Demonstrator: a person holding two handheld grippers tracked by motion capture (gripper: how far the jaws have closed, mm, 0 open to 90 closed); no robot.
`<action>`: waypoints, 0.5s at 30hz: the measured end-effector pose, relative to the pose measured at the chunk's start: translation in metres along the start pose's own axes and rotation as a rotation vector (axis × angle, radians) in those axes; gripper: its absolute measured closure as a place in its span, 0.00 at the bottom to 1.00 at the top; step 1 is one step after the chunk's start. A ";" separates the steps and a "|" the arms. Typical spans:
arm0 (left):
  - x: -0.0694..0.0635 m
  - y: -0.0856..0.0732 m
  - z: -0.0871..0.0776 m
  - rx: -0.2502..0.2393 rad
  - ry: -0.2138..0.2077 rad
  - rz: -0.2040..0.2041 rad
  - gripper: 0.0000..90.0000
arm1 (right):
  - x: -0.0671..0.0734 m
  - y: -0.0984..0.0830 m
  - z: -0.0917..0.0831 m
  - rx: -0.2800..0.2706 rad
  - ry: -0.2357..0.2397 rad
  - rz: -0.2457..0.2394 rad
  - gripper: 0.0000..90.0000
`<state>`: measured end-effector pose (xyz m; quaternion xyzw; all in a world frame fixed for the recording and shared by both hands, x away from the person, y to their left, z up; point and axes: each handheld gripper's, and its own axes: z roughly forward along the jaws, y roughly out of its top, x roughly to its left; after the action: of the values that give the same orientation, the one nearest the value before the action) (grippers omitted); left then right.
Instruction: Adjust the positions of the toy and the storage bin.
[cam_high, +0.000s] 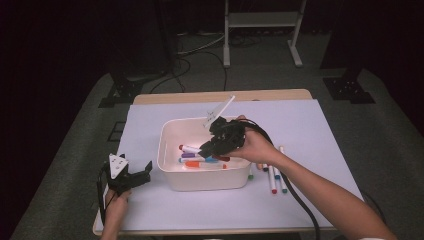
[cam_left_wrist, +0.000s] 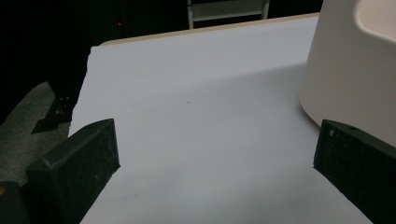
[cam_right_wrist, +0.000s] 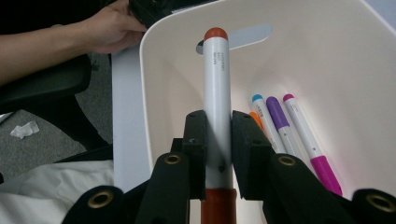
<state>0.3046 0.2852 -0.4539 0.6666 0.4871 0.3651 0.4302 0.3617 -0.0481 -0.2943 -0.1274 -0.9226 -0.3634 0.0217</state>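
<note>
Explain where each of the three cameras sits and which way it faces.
High view: above the person's side, looking forward and down on the white rectangular plastic bin; both forearms show.
Left gripper view: on the left gripper, looking low across the white table cover; open jaws show.
Right gripper view: on the right gripper, looking into the bin; jaws clamp a white red-capped marker.
Shared: the bin.

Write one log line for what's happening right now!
right gripper: shut on red marker, over white bin | left gripper: open, empty
</note>
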 end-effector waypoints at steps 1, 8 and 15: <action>0.000 0.000 0.000 0.000 -0.001 0.000 0.00 | -0.002 0.000 0.005 0.008 0.008 0.000 0.84; 0.000 0.000 0.000 -0.001 -0.001 0.000 0.00 | -0.007 0.001 0.033 0.073 0.029 -0.018 0.84; 0.000 0.000 0.000 -0.001 0.000 -0.001 0.00 | -0.009 0.000 0.049 0.120 0.049 -0.020 0.84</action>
<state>0.3048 0.2851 -0.4540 0.6661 0.4872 0.3652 0.4308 0.3730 -0.0172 -0.3317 -0.1077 -0.9431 -0.3107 0.0485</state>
